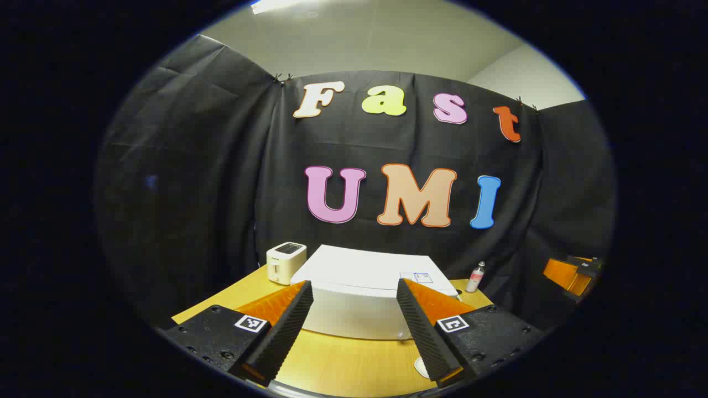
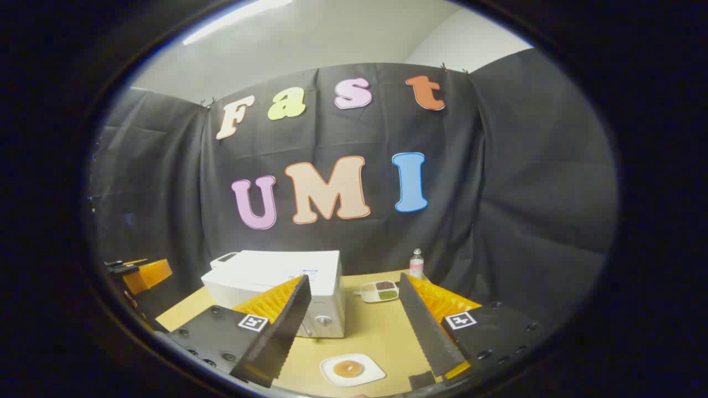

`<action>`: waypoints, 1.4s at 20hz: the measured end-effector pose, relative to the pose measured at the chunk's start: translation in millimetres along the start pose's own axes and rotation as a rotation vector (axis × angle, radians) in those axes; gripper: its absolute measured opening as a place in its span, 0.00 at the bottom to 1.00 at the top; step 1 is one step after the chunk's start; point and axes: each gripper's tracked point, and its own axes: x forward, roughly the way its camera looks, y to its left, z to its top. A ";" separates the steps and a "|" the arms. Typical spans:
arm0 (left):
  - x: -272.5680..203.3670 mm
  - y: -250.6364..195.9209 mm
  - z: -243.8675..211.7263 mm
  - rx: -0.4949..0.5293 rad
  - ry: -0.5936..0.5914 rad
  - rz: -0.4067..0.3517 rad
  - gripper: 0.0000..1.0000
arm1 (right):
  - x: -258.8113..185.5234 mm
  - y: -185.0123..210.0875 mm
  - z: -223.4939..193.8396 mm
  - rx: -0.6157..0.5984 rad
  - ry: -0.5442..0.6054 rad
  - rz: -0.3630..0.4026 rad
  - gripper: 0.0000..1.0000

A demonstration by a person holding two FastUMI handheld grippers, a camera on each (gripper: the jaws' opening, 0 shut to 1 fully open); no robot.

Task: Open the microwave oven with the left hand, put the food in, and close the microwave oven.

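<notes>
A white microwave (image 1: 359,276) stands on the wooden table, straight ahead of my left gripper (image 1: 354,283), which is held above the table with its fingers wide apart and nothing between them. In the right gripper view the microwave (image 2: 276,273) sits left of centre, door shut, a round knob on its front right. The food, a brown round piece on a white plate (image 2: 352,369), lies on the table below and between the open fingers of my right gripper (image 2: 354,277). The plate's rim (image 1: 421,367) shows by the left gripper's right finger.
A white toaster (image 1: 286,262) stands left of the microwave. A small bottle (image 2: 416,263) and a divided dish of condiments (image 2: 379,291) sit at the back right. The other gripper (image 1: 572,273) hangs at the far right; the left gripper (image 2: 141,273) is at the far left.
</notes>
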 end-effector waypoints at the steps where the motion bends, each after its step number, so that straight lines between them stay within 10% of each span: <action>1: 1.8 -1.1 1.4 -0.006 -0.003 -0.017 0.94 | -2.5 1.3 -0.2 -0.010 0.001 -0.007 0.96; 28: 61.6 -62.9 -11.5 -0.063 0.065 -0.184 0.96 | -15.1 -73.1 31.4 -0.021 -0.025 -0.226 0.99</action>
